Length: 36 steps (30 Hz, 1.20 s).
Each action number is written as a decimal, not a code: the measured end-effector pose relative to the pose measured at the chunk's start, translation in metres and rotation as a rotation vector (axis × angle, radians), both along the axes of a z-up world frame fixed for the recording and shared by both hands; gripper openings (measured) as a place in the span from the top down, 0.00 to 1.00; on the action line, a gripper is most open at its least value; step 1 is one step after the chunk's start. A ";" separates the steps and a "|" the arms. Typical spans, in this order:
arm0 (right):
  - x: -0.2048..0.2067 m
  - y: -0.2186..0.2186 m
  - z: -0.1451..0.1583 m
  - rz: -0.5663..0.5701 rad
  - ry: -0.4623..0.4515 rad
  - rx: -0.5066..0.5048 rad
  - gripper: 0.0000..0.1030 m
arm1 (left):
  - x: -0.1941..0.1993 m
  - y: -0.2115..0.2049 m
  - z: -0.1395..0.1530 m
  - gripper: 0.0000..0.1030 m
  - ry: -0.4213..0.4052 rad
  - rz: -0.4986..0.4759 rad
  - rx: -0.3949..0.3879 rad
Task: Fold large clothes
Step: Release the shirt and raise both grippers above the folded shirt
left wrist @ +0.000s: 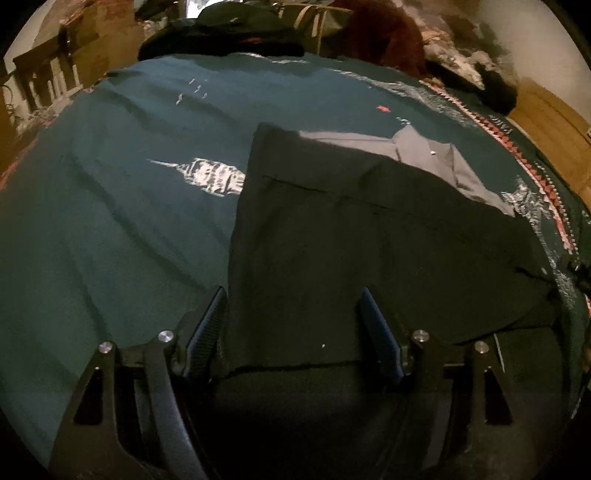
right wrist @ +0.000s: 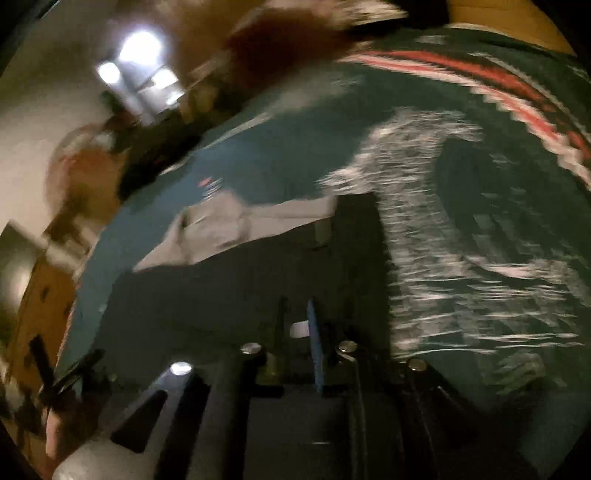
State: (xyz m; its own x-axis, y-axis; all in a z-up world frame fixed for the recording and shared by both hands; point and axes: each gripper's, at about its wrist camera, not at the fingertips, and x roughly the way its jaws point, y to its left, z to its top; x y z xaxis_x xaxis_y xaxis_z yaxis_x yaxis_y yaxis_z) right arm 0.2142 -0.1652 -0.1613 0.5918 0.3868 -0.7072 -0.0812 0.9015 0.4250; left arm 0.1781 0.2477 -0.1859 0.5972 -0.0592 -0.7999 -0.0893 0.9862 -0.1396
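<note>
A dark grey garment (left wrist: pixel 369 229) lies folded on a teal bedspread (left wrist: pixel 110 221) printed with white figures; its far part (left wrist: pixel 424 155) catches the light. My left gripper (left wrist: pixel 292 291) stands open above the garment's near edge, one finger over its left border, nothing between the pads. The right wrist view is blurred. There the same garment (right wrist: pixel 221 295) lies below my right gripper (right wrist: pixel 296 301), whose jaws stand a narrow gap apart. A small white patch (right wrist: pixel 299 329) shows in that gap; what it is I cannot tell.
Dark clothes (left wrist: pixel 221 33) and a red-brown heap (left wrist: pixel 380 33) lie piled at the bed's far edge. Wooden flooring (left wrist: pixel 546 122) shows past the bed's right side. The bedspread (right wrist: pixel 277 155) has a red and white border (right wrist: pixel 480 77). A bright window (right wrist: pixel 136 55) shows beyond.
</note>
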 end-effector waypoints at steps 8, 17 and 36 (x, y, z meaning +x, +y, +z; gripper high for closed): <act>-0.030 0.061 0.024 0.146 -0.004 -0.172 0.75 | -0.062 -0.036 0.133 0.27 -0.367 0.036 0.095; -0.221 0.083 0.255 0.000 -0.776 -0.312 0.00 | -0.173 -0.069 0.289 0.00 -0.833 0.098 0.088; -0.303 0.056 0.223 -0.126 -0.326 -0.292 0.00 | -0.200 -0.162 0.242 0.00 -0.378 -0.011 0.171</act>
